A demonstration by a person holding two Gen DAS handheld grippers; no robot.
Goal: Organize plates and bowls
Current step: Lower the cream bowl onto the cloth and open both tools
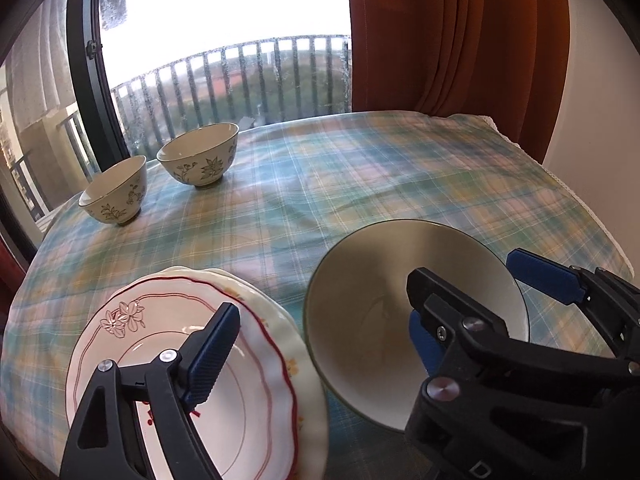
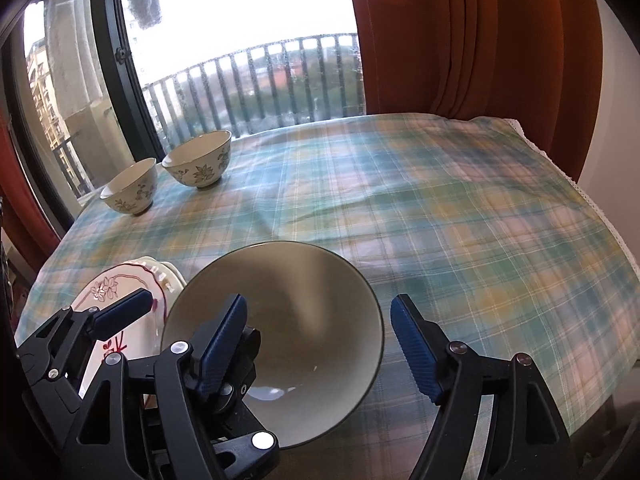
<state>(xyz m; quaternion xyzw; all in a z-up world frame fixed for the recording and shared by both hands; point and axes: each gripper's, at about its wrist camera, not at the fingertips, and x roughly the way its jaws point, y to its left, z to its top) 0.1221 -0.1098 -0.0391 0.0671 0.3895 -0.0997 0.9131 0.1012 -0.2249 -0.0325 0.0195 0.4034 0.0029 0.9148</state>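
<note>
- A round table under a plaid tablecloth (image 1: 360, 184) stands before a balcony window (image 1: 224, 20), with a rust curtain (image 1: 440, 40) to the right.
- The large bowl (image 1: 360, 320) appears to sit on the cloth at the near edge, just beside the plate stack (image 1: 124, 316), which lies to its left with a red-trimmed plate on top.
- Your left claw (image 1: 324, 296) hangs wide open across the bowl's left rim. One finger is over the plates and the other is inside the bowl, and neither pad presses on anything.
- Your right claw (image 2: 320, 300) is also spread open. Its left finger is inside the bowl, close beside the left claw's inner finger, and its right finger is just outside the right rim. It grips nothing.
- The nearer small bowl (image 1: 114, 192) and the farther small bowl (image 1: 200, 156) stand upright, near each other but apart, at the far left edge by the window.
- Those two small bowls are probably what remains to gather. They lie ahead and to the left of both claws, well apart from them across bare cloth.
- Your left hand is the nearer one. Reaching with the right would mean crossing over the large bowl and the plates.
- Both claws point steeply down, so lift them clear of the rim before you reach.
</note>
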